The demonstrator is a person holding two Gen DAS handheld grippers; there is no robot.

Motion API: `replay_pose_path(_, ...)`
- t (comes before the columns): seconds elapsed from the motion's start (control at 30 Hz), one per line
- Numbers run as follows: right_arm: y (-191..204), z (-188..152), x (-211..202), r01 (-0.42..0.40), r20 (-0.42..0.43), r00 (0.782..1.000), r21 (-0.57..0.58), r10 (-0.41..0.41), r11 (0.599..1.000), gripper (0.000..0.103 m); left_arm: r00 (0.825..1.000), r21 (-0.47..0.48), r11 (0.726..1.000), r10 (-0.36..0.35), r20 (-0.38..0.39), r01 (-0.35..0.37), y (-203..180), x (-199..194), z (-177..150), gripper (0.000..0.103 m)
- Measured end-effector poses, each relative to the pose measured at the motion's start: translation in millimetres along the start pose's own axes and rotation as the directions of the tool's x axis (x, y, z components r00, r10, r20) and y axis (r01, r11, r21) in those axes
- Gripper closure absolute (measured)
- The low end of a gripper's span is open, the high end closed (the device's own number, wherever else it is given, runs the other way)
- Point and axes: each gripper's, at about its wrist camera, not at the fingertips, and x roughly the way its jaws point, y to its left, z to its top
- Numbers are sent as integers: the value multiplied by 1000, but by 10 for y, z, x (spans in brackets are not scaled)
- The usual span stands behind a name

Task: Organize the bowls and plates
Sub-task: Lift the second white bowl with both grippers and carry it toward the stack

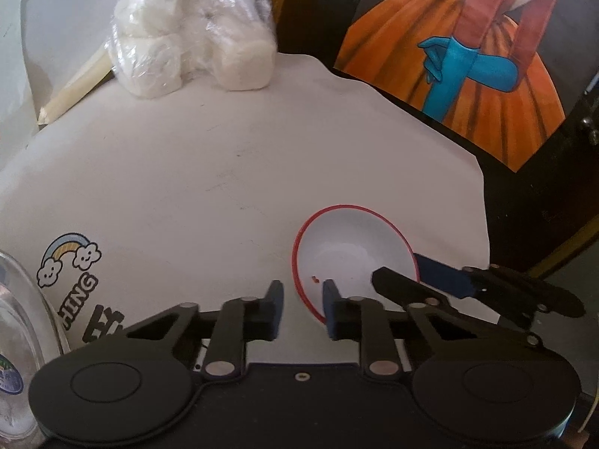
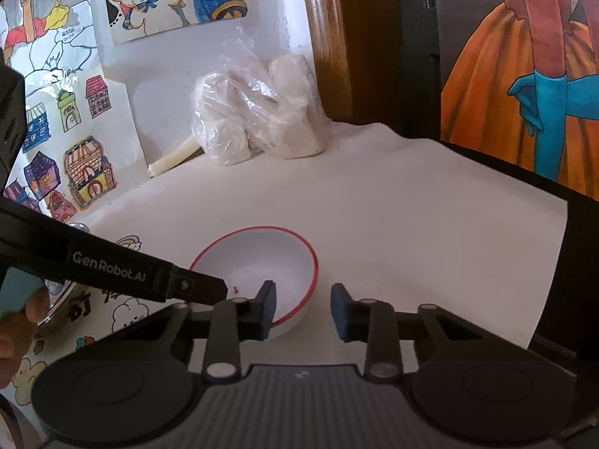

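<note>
White table (image 1: pixel 187 187) fills most of both views; its right edge runs along a dark gap. Behind that gap we see a big painting (image 1: pixel 468 75): orange skirt, blue hand. Kids' drawings (image 2: pixel 75 131) cover the wall at the back left.

A clear plastic bag (image 1: pixel 194 26) of white lumps sits at the far back of the table, well apart from the work area. A cream paper roll (image 1: pixel 75 89) leans just beside it. Nothing lies between the bag and the bowl; the stretch is bare table.

The bowl (image 1: pixel 352 250) is white with a red rim, near the table's front right. It stands upright, mouth up. It's round, so it has no long axis to call. A couple of red specks (image 1: pixel 314 280) sit inside near the front.

The left gripper (image 1: pixel 303 308) straddles the bowl's near-left rim, one finger inside and one outside. The jaws are narrow but still parted, and we see a gap on both sides of the rim, so no clamp.

The right gripper (image 2: pixel 303 310) straddles the rim on the opposite side the same way, with its left finger inside the bowl. Its jaws are parted too, with bare table showing by the outer pad.

Each gripper crowds the other's view across the bowl. A hand (image 2: pixel 18 321) holds the left one. A rounded clear glass thing (image 1: pixel 18 318) sits at the far left edge; we can't tell what it is.
</note>
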Motion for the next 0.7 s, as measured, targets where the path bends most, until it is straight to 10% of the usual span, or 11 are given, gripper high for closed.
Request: replay_pose_path(0.7,7,-123,-147,-41,32,999,41,40,998,89,1000,34,999,0,-12,0,-27,-174,-153,95)
